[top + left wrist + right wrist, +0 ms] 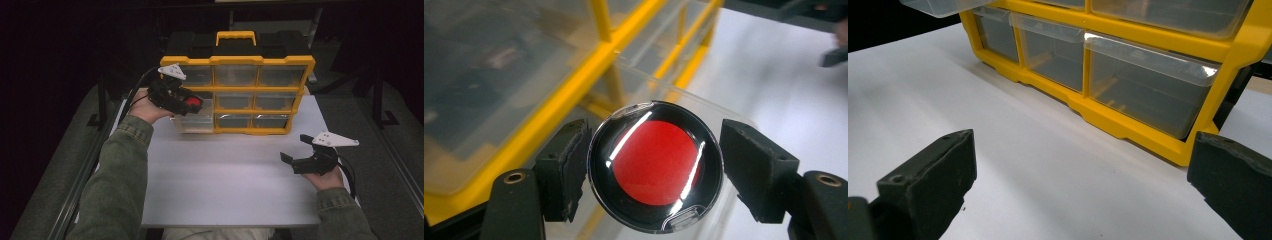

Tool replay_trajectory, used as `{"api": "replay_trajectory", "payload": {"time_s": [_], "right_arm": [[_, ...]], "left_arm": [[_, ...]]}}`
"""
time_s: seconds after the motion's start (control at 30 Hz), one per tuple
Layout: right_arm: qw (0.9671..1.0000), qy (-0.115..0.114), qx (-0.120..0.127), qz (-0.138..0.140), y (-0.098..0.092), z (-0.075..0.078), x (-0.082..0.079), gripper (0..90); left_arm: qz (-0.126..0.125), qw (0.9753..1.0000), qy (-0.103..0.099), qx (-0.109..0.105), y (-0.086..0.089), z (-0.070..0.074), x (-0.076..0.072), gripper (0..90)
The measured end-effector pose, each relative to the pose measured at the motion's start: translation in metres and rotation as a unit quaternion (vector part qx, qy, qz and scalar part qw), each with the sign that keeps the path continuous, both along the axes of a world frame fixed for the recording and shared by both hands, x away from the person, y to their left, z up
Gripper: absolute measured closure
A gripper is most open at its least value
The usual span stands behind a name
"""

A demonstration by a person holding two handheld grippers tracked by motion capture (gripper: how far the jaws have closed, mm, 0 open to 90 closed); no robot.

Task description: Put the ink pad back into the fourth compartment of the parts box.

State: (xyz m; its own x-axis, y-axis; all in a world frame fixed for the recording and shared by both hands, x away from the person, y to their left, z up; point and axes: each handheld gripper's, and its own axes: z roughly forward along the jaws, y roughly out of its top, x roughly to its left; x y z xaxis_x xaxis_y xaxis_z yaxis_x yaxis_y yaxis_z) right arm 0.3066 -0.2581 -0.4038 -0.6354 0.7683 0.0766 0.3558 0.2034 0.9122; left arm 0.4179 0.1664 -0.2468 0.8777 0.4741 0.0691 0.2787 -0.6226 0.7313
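Two grippers work at the white table [225, 190]. At the left, the left gripper [189, 104] pinches a round black-rimmed disc with a red centre [655, 166] across its width, flat face toward the gripper's camera; being round, it has no long axis. It hangs just above the pulled-out clear plastic drawer [192, 122] at the lower left of the yellow-framed drawer organiser [300, 75], so a drop looks close. Farther right, the right gripper [296, 159] rests low, jaws spread and empty, well apart from the drawer.
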Motion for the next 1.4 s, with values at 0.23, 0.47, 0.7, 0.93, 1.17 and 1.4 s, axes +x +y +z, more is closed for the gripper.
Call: {"api": "replay_trajectory", "payload": {"time_s": [0.23,0.47,0.7,0.93,1.17,1.4], "right_arm": [[1.0000,0.002,-0.002,0.004,0.001,-0.001,0.000,0.0],[1.0000,0.006,-0.003,0.003,0.001,-0.002,0.000,0.0],[1.0000,0.007,-0.004,0.001,0.001,-0.002,0.000,0.0],[1.0000,0.007,-0.004,0.001,0.000,-0.002,0.000,0.0],[1.0000,0.008,-0.004,0.001,0.000,-0.003,0.000,0.0],[1.0000,0.009,-0.004,0.001,0.001,-0.003,0.000,0.0]], "left_arm": [[0.024,0.9994,-0.024,-0.011,-0.001,0.004,-0.007,17.5],[0.007,0.9975,-0.027,-0.065,0.006,0.004,-0.018,0.0],[0.008,0.9952,-0.041,-0.089,0.016,0.004,-0.027,0.0],[0.016,0.9930,-0.042,-0.110,0.030,-0.001,-0.032,0.0],[0.021,0.9904,-0.053,-0.126,0.039,-0.005,-0.040,0.0],[0.028,0.9881,-0.060,-0.139,0.052,-0.014,-0.048,0.0]]}}
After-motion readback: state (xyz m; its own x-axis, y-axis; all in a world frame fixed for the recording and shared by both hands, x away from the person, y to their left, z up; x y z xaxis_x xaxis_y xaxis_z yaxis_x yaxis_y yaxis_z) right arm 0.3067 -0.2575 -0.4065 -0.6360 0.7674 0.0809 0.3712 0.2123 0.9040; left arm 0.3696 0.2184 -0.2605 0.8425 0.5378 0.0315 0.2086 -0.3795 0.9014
